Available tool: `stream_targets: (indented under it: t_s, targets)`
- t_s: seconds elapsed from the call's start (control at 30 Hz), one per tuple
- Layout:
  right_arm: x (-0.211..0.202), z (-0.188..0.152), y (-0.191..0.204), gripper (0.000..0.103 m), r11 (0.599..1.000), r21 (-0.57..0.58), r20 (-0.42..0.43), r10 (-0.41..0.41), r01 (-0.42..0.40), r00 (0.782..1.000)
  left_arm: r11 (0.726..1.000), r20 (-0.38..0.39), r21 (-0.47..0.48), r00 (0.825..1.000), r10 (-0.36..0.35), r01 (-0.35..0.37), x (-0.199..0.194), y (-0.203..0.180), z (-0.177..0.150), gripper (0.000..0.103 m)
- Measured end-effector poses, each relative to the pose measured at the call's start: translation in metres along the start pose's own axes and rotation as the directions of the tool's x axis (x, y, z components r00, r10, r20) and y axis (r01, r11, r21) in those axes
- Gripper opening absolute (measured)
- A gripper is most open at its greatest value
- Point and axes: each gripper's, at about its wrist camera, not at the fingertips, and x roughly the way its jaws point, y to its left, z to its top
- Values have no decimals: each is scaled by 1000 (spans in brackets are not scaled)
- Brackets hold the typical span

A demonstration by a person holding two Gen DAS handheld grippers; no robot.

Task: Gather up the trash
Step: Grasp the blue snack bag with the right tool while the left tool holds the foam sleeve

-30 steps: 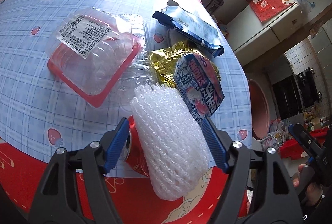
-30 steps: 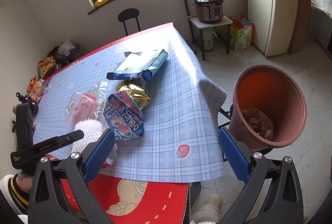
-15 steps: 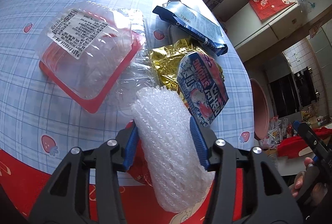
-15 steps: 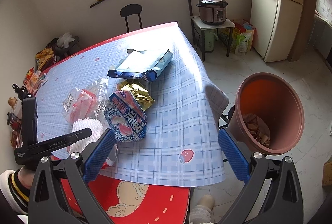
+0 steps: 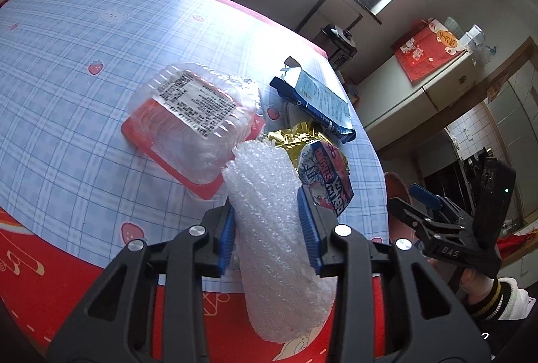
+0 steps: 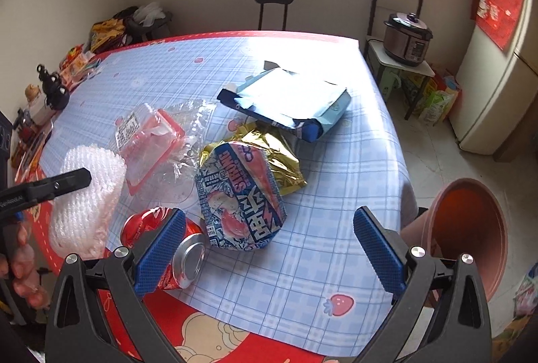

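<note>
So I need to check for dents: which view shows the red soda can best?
The right wrist view: the red soda can lies on its side near the table edge, silver end visible. In the left wrist view, the foam net and left gripper hide it.

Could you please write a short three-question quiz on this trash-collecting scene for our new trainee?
1. True or false: the left gripper has the white foam net between its jaws.
2. Which item lies nearest the right gripper? A. the crushed red can B. the blue box C. the clear clamshell tray
3. Fill in: the brown bin stands on the ____, beside the table.

Key:
1. True; the jaws are closing with the net between the pads.
2. A; the can lies by one open finger, not gripped.
3. Floor.
</note>
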Motion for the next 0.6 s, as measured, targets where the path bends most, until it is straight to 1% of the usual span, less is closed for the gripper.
stream_targets:
  t_s: [0.07,0.17,0.23,0.3,0.43,0.5,0.6]
  targets:
    - [19,6,14,98,996,-93,-18,0,-2,1000,1000,6,-16,1000,15,-15,-5,7,-2,37]
    - [45,12,29,98,981,-193,-59,4,-15,998,999,13,-50,1000,18,-17,-10,17,-7,37]
    - [59,14,39,98,965,-260,-81,-9,-13,997,998,14,-59,1000,24,-23,-12,22,-10,37]
    - [70,15,45,98,953,-303,-98,-38,7,994,997,14,-71,999,30,-29,-14,27,-14,37]
    - [86,18,43,98,954,-297,-115,-83,45,990,995,19,-92,999,41,-39,-19,35,-18,37]
    - [93,17,43,98,948,-311,-123,-112,69,986,994,22,-101,999,45,-43,-21,39,-19,37]
    - [102,16,40,98,958,-281,-153,-105,58,983,993,22,-109,999,50,-47,-22,42,-19,37]
